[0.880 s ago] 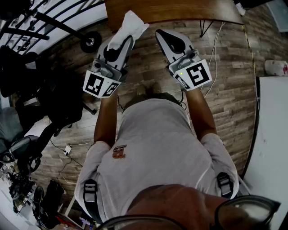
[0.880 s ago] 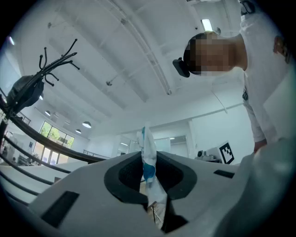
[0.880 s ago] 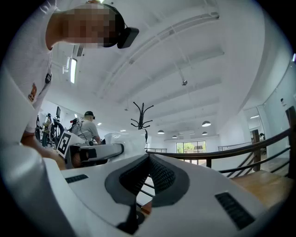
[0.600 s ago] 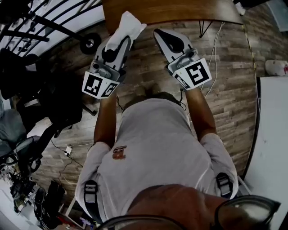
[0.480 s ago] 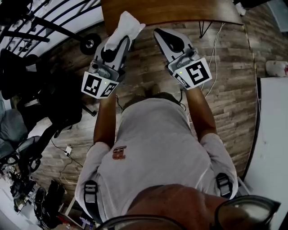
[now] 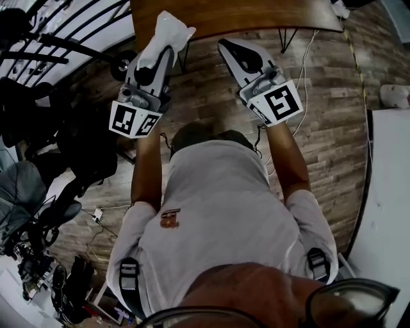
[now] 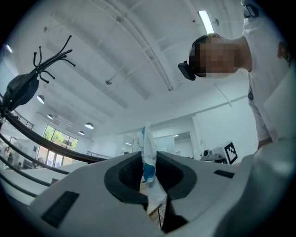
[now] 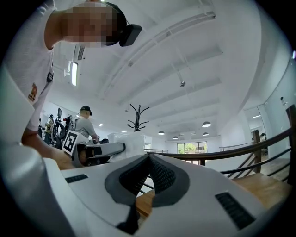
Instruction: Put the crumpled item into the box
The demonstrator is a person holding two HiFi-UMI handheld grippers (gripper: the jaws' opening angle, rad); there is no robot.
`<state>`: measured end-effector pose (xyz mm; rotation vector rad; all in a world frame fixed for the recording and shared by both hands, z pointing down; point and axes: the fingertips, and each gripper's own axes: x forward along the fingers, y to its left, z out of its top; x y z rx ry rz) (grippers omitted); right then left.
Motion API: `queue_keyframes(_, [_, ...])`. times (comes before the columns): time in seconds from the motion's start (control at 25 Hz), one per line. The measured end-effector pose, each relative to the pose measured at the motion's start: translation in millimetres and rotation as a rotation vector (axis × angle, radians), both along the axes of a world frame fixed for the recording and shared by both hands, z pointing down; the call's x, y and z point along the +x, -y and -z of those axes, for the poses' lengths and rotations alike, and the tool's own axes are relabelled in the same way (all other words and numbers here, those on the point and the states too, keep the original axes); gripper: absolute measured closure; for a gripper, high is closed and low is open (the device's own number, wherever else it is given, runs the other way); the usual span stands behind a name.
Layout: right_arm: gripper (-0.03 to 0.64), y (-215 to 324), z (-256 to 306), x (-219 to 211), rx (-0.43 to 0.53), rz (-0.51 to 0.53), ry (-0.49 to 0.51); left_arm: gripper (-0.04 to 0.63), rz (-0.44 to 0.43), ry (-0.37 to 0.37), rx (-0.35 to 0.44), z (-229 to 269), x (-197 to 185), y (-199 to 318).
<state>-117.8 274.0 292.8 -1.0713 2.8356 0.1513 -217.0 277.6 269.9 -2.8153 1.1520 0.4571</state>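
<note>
The left gripper is clamped on the crumpled item, a white wad with blue print. Its jaws pinch the wad's lower part, and the rest sticks out past the tips as a ragged white plume. The right gripper is held near the left one, tips about level with it and not touching it; its jaws are pressed together with nothing between them. Both tongs point forward, away from the person, above a wood-plank floor. Just ahead of the two tips lies the edge of a brown wooden table, and the wad's free end overlaps that edge in the head view
</note>
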Motion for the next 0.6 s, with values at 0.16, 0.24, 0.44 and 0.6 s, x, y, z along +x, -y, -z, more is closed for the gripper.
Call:
queue_keyframes(0.16, [0.584,-3.1,-4.8,35.8,0.002,-0.017,0.002,0.523,0.002,0.008,-0.005,-4.9,28.5,-2.3])
queue_keyframes(0.24, [0.584,4.5,-5.9,41.1,0.002,-0.025,0.000,0.523,-0.005,0.010,-0.008,-6.2,33.5,6.6])
queue_keyframes(0.44, [0.584,38.4,-13.3,40.3,-0.006,-0.041,-0.014,0.523,-0.014,0.003,-0.011,-12.8,31.8,45.3])
queue_keyframes(0.6, [0.584,57.5,-6.3,50.0,0.005,-0.055,-0.020,0.523,-0.026,-0.004,-0.003,-7.0,40.1,66.8])
